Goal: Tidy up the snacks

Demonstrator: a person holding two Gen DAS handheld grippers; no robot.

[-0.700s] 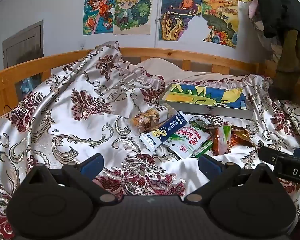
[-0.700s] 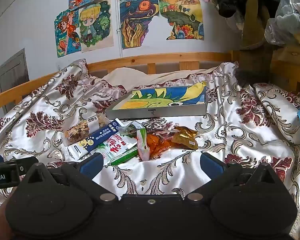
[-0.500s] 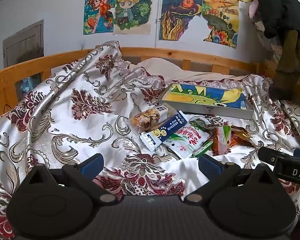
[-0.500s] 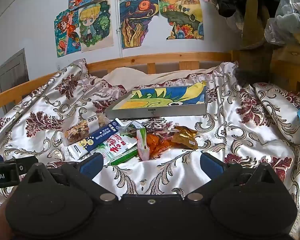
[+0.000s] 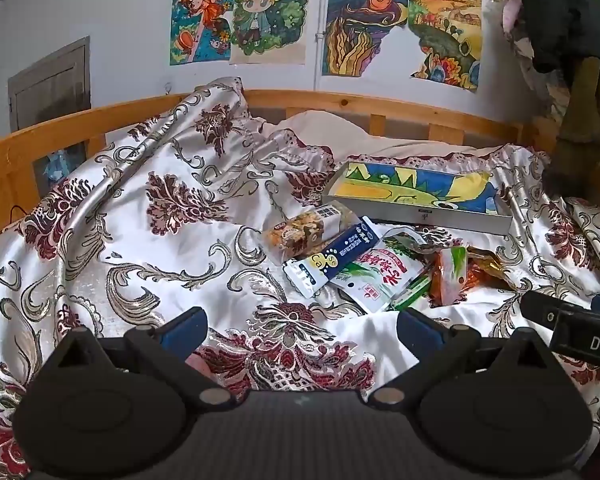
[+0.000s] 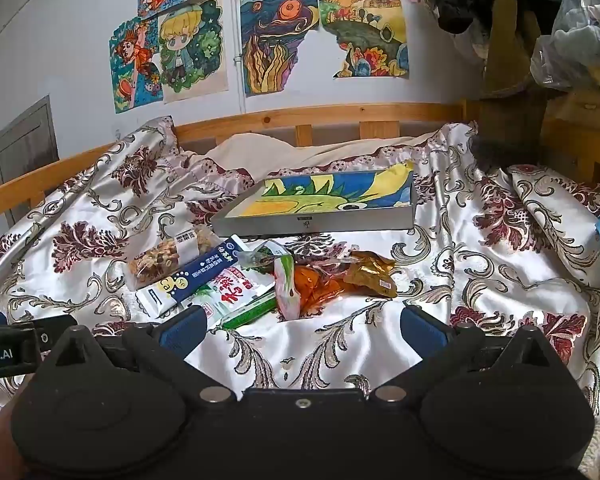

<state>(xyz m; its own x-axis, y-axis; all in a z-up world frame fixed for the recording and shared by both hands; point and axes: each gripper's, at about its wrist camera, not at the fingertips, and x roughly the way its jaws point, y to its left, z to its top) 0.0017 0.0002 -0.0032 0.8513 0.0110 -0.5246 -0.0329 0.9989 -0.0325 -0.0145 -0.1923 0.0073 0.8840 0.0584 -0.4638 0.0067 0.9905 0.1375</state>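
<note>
Item 1: shallow grey tray (image 6: 316, 224), lined with a blue, yellow and green drawing, lying on the floral satin bedspread (image 5: 140, 248); no snack inside it.

Item 2: snack pile just in front of the tray, on the bedspread. Contents: clear nut-mix packet (image 6: 160, 260); navy-and-white packet (image 6: 192, 278) overlapping it; white-and-green packet with red characters (image 6: 230, 292); orange packet (image 6: 312, 286); gold packet (image 6: 372, 272).

Item 3: left gripper (image 5: 300, 326) and right gripper (image 6: 302, 326), both near the pile, jaws spread wide, nothing between them.
</note>
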